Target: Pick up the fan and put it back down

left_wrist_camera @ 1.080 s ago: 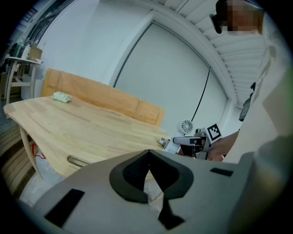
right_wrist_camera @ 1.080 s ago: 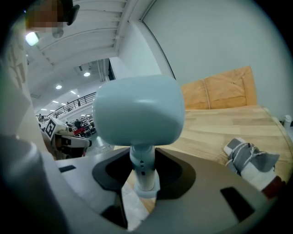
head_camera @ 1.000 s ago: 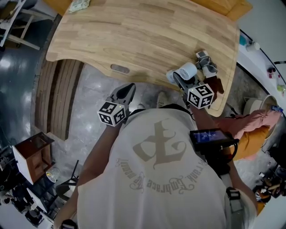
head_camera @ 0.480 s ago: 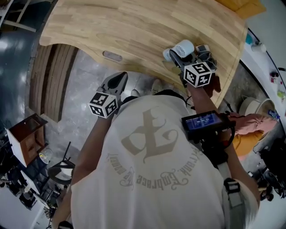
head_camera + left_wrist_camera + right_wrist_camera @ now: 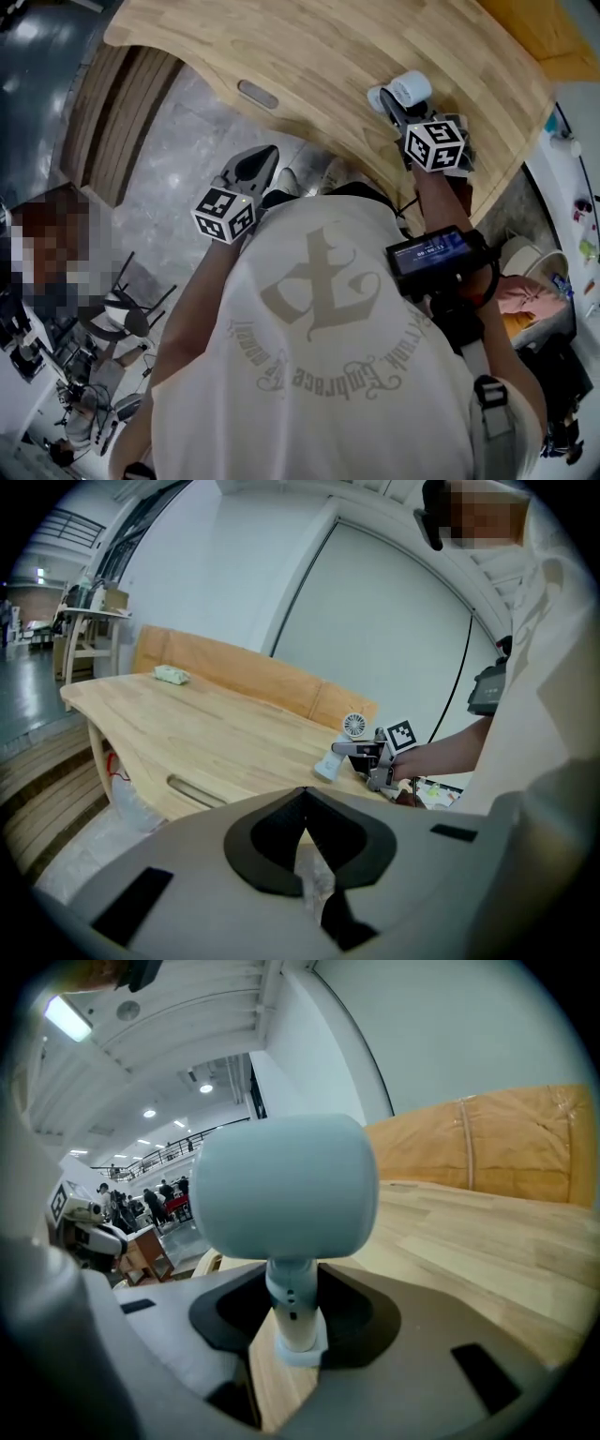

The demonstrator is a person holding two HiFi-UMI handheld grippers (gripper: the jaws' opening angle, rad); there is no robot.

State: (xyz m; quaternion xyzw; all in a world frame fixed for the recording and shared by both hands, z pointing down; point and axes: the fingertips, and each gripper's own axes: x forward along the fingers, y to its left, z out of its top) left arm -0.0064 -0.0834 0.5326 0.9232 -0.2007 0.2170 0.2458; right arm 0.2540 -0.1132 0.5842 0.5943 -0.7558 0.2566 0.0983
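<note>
Fan: small pale-blue plastic desk fan [image 5: 281, 1194], stem clamped in right gripper [image 5: 292, 1312]; base at or just above light wooden table [image 5: 309, 56], near its edge.
Idle side: left gripper [image 5: 302, 803], jaws together, empty, off the table.
Change: fan carried sideways and lowered since a second ago.
Meaning: put-down likely close; release not yet done.

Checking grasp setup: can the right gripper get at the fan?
Likely yes: the stem of the fan already sits between the jaws of the right gripper, nothing blocking.
</note>
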